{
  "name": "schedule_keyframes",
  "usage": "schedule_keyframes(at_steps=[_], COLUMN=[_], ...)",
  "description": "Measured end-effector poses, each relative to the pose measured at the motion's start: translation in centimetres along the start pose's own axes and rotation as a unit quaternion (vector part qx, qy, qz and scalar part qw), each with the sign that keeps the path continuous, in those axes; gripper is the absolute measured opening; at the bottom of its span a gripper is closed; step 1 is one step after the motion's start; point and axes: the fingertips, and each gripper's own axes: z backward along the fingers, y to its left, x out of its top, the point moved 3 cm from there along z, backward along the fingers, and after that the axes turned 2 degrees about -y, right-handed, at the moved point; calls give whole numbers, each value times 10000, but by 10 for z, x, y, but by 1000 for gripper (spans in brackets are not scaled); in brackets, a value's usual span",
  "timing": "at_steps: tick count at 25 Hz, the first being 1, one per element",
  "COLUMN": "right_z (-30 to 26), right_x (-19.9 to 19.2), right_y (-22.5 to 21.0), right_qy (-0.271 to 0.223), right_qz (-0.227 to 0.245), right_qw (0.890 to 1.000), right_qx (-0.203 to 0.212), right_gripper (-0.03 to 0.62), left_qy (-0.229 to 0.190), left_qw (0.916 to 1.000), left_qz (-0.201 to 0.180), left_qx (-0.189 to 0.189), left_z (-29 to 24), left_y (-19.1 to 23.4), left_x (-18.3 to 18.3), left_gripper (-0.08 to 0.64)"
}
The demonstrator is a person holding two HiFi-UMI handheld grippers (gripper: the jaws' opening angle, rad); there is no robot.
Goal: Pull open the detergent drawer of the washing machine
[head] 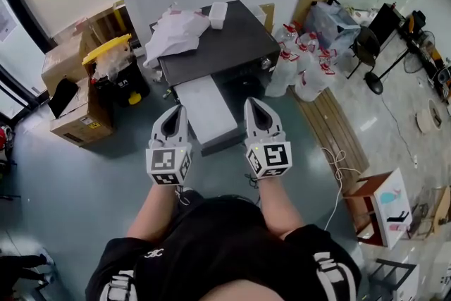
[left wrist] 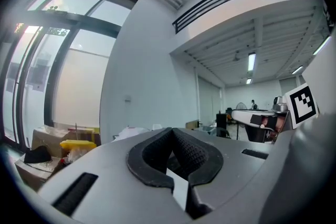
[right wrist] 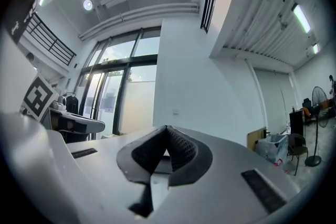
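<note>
Drawer (head: 204, 109) seems pulled out from the washing machine (head: 218, 39), though the overhead angle leaves doubt. Above it, the left gripper (head: 176, 113) and right gripper (head: 254, 106) hover clear, jaws closed on nothing.

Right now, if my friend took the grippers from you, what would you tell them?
Left gripper: jaws together, empty, held level in the air in front of the machine.
Right gripper: the same, shut and empty.
Washing machine: dark, against the wall ahead, with a white cloth on top.
Detergent drawer: the pale part sticking out of the front looks like it, already pulled out.
Left to do: probably nothing; neither gripper touches it. Check that it is fully open.
</note>
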Motion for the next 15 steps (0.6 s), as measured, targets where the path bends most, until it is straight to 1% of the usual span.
schedule_keyframes(at_steps=[15], right_z=[2], right_x=[-8], right_y=[11], right_qy=[47], right_qz=[-113], right_qw=[9999], right_qx=[115], right_gripper=[0], left_qy=[22], left_qw=[9999], left_qz=[-83], left_qx=[71], left_z=[11], left_y=[0], left_x=[-1], left_gripper=[-5])
